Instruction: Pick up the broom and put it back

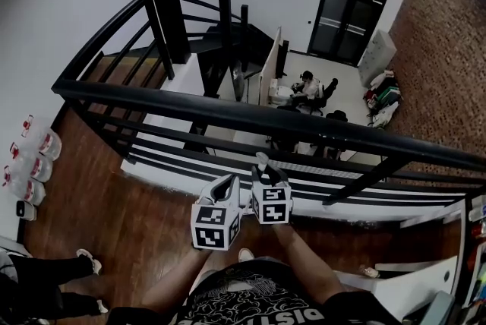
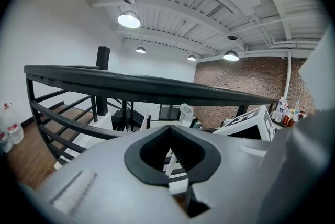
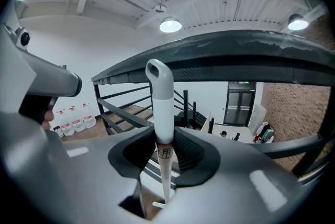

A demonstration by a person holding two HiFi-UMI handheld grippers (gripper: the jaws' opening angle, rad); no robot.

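Observation:
My right gripper [image 3: 165, 136] is shut on the broom's white handle [image 3: 161, 108]. The handle stands upright between the jaws, and its rounded top rises level with the black railing [image 3: 235, 58]. In the head view the right gripper [image 1: 264, 168] and left gripper [image 1: 230, 183] are side by side just short of the railing [image 1: 250, 115], with the handle top [image 1: 262, 159] poking up between them. The left gripper [image 2: 170, 127] has its jaw tips together and nothing gripped; the handle's top [image 2: 186, 110] shows just beyond it. The broom's head is hidden.
The curved black railing edges a wooden mezzanine floor [image 1: 114, 217], with a lower room and a staircase [image 1: 220, 35] beyond it. Several water jugs [image 1: 30, 164] stand by the left wall. Another person's legs [image 1: 45, 278] are at bottom left. A white ledge [image 1: 425, 270] lies at right.

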